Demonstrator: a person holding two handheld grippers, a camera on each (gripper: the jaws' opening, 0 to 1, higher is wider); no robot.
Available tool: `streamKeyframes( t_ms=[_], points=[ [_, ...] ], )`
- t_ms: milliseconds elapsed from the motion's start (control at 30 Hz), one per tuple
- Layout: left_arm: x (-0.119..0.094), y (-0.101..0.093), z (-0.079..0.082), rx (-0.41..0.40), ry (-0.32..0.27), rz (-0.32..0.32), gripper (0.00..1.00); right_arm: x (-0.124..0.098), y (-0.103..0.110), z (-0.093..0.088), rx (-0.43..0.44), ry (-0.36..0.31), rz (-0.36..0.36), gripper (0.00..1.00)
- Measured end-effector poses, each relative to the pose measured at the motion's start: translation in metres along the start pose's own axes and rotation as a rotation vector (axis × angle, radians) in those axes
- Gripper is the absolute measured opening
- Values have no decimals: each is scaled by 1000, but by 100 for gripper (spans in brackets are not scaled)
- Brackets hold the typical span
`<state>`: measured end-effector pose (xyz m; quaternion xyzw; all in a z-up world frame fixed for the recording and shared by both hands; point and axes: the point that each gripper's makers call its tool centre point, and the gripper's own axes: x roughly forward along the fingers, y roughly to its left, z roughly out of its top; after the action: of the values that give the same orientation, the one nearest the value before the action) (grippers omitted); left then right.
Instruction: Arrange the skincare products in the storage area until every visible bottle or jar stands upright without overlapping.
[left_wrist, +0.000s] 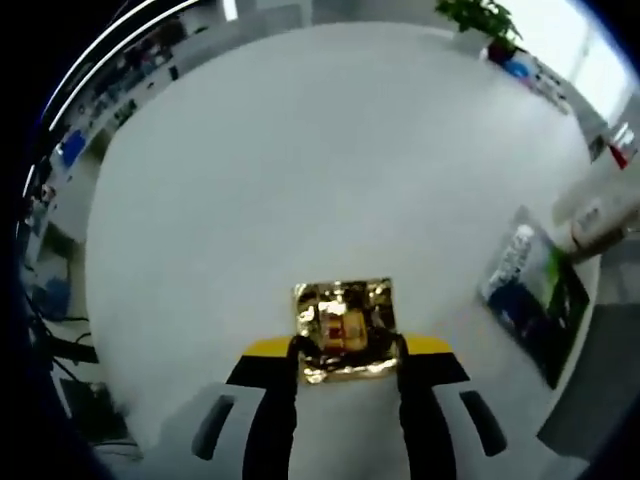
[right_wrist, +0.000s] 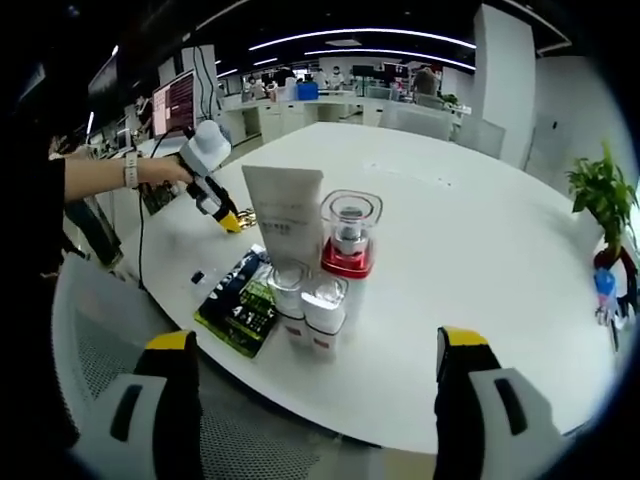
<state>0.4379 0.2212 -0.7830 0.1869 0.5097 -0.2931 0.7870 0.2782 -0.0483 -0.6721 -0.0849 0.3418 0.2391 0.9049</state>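
now left fingers (left_wrist: 347, 352) clamped on gold packet (left_wrist: 343, 328), right fingers (right_wrist: 315, 345) spread wide, bare.

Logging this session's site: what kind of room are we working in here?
Most likely an open-plan office: a large white round table, desks with a monitor behind it, long ceiling light strips and a potted plant.

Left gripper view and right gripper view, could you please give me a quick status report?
Left hand-held gripper shut on gold packet over white table. Right hand-held gripper open, empty. White tube, red-based jar, two small bottles upright; dark pouch flat beside them.
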Motion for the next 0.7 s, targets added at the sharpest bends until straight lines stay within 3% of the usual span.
streamKeyframes(
  t_ms=[333,433,633,700],
  points=[
    [-2,-14,-6,155,30,-64,36,1,4,-1,-4,1,11,99],
    [-2,-22,-6,254,15,-103,36,1,4,0,-4,0,13,99],
    [-1,-26,-6,312,31,-132,36,3,6,0,-11,4,19,99],
    [-1,-31,-8,373,48,-154,36,3,7,0,-12,4,20,99]
  ],
)
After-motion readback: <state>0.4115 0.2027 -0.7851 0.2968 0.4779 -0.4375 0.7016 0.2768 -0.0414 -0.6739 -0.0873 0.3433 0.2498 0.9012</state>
